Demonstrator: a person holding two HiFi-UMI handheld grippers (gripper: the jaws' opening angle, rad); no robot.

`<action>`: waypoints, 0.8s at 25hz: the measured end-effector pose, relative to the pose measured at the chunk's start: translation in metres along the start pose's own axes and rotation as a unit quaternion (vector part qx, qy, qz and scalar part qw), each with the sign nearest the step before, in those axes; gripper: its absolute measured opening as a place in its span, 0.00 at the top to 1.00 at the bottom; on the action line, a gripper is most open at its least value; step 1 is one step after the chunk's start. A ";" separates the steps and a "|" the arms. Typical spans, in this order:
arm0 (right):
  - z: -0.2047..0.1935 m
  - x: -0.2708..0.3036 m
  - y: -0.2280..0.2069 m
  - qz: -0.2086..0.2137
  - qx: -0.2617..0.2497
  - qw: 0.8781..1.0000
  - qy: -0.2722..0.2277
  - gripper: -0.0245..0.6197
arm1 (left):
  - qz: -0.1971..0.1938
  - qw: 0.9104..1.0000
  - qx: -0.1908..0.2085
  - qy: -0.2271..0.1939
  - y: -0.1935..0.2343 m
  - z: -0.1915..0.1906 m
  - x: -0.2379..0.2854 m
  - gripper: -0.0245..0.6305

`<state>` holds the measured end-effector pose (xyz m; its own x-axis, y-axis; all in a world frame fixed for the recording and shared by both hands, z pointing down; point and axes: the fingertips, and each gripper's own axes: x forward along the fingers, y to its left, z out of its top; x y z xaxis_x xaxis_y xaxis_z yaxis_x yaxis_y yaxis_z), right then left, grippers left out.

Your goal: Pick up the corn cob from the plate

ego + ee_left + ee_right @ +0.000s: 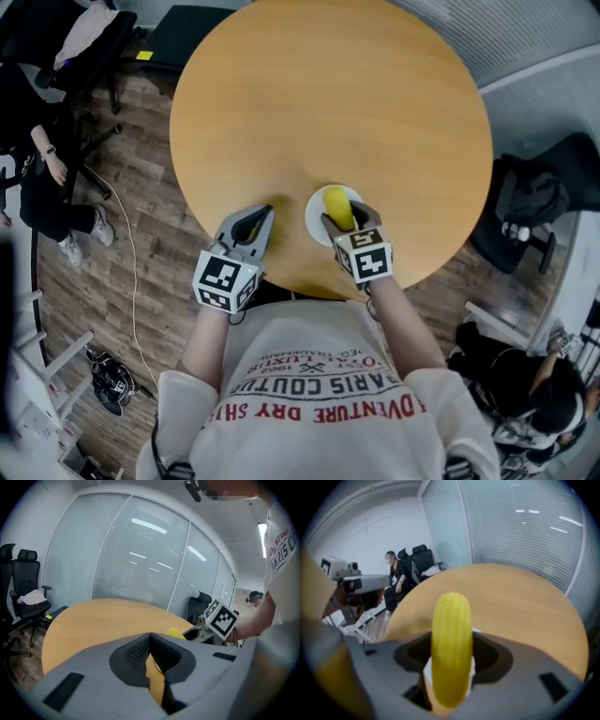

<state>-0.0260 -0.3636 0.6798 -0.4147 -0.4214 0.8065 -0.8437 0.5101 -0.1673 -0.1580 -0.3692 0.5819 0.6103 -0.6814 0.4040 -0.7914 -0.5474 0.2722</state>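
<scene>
Yellow, ridged corn cob point(451, 648) between right gripper point(450, 677) jaws.

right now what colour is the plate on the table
White; the plate shows best in the head view, under the corn cob.

Left gripper point(254, 219): over the near edge of the table point(328, 94), jaws met at the tips, nothing between them.
Right gripper point(343, 217): just inside that same edge, jaws clamped on the corn cob point(451, 620).
Arms: left forearm point(208, 342) and right forearm point(403, 323) both reach forward to that edge.
</scene>
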 end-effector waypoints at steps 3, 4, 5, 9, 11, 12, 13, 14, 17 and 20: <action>0.022 -0.025 0.000 -0.001 -0.003 0.999 -0.044 0.55 | -0.003 1.000 0.013 -0.009 -0.008 0.012 -0.004 0.91; 0.029 -0.035 0.000 -0.003 -0.002 0.998 -0.060 0.55 | -0.004 1.000 0.018 -0.012 -0.011 0.016 -0.005 0.91; 0.036 -0.044 0.001 -0.005 -0.001 0.997 -0.076 0.55 | -0.005 1.000 0.022 -0.015 -0.014 0.020 -0.007 0.91; 0.065 -0.083 0.002 -0.015 0.003 0.990 -0.142 0.55 | -0.005 0.999 0.042 -0.034 -0.019 0.041 -0.018 0.91; 0.077 -0.100 0.003 -0.020 0.004 0.985 -0.174 0.55 | 0.001 0.997 0.057 -0.046 -0.017 0.054 -0.024 0.91; 0.082 -0.108 0.003 -0.022 0.004 0.982 -0.189 0.55 | 0.004 0.997 0.064 -0.053 -0.015 0.062 -0.027 0.91; 0.087 -0.117 0.004 -0.023 0.004 0.979 -0.203 0.55 | 0.006 0.996 0.070 -0.060 -0.013 0.069 -0.030 0.91; 0.092 -0.125 0.004 -0.025 0.006 0.976 -0.217 0.55 | 0.009 0.995 0.075 -0.067 -0.012 0.077 -0.033 0.91; 0.106 -0.149 0.006 -0.027 0.012 0.966 -0.257 0.55 | 0.012 0.992 0.086 -0.090 -0.010 0.099 -0.041 0.91; 0.120 -0.171 0.006 -0.033 0.012 0.955 -0.296 0.55 | 0.008 0.990 0.086 -0.110 -0.014 0.116 -0.048 0.91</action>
<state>-0.0012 -0.3784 0.4723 -0.4740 -0.8056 0.3555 -0.8795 0.4528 -0.1466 -0.1716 -0.3852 0.4572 0.6056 -0.7699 0.2012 -0.7949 -0.5971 0.1076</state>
